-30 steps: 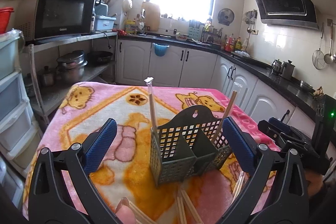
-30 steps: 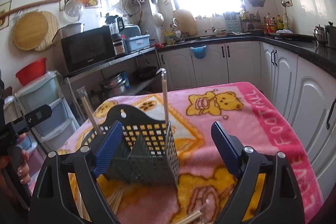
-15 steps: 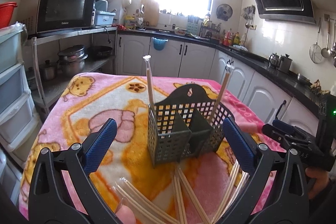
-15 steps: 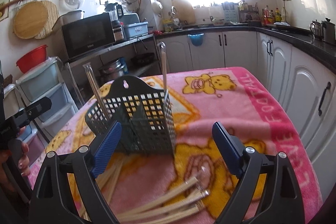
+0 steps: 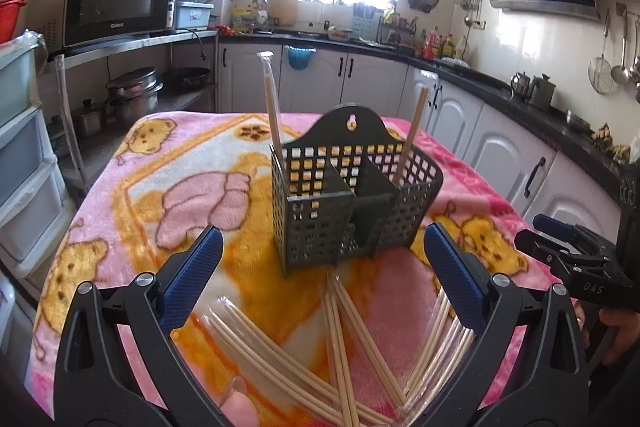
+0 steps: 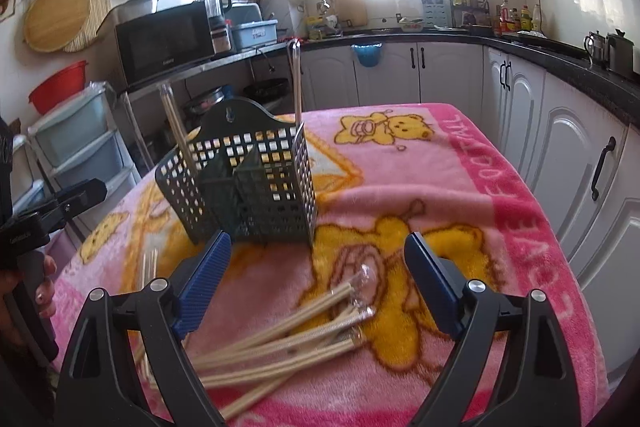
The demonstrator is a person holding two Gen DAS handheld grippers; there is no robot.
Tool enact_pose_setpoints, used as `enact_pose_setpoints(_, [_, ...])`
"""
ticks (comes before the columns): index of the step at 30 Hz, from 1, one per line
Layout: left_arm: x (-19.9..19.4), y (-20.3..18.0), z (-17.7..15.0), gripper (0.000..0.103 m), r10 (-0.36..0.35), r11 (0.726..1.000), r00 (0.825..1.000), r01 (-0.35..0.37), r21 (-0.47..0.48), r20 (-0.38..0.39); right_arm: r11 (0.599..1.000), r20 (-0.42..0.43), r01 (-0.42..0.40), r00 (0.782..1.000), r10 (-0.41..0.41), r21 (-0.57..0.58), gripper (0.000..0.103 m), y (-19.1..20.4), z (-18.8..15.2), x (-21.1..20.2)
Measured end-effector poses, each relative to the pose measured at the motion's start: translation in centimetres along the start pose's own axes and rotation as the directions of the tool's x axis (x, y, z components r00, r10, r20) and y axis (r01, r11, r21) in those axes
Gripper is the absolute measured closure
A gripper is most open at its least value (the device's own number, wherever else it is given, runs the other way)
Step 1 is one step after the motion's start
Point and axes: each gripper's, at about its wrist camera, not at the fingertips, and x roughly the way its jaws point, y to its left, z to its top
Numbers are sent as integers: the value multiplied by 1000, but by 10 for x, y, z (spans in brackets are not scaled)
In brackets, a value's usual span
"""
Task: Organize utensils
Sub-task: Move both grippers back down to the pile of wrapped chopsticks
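Note:
A dark perforated utensil caddy stands on the pink bear blanket, with two wrapped chopstick pairs upright in it. Several wrapped chopstick pairs lie loose on the blanket in front of the caddy. My left gripper hovers open above those loose pairs, nothing between its blue pads. My right gripper is likewise open and empty over the bundle on its side. The right gripper also shows in the left wrist view; the left gripper shows in the right wrist view.
The table sits in a kitchen. A steel rack with a microwave and pots, plus plastic drawers, stand to the left. White cabinets under a dark counter run behind and along the right. A person's hand grips the left tool.
Both grippers have come lower and tipped downward, so the loose chopsticks in front of the caddy have come into view. Both stay open and empty.

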Motion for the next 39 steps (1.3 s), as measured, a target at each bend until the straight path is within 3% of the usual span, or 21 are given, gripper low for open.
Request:
enact_pose_setpoints(16, [31,-9,-42,10,2,999,985,7,52,-175,999,-138,-9,990,3,-43,16,-10,-35,14])
enact_pose_setpoints(22, [55,-1,-58,11,-11,1000,959,17,21,-282,999,-172,-2,985,-6,-43,16,-18,-40,24])
enact_pose_setpoints(34, [95,-1,-70,64,5,999,916,13,42,-402,1000,-234,8,972,-14,-25,16,-36,-33,52])
enact_pose_setpoints(39, [102,3,-72,71,8,999,912,13,48,-411,1000,-262,2,965,-8,-26,17,-40,-26,69])
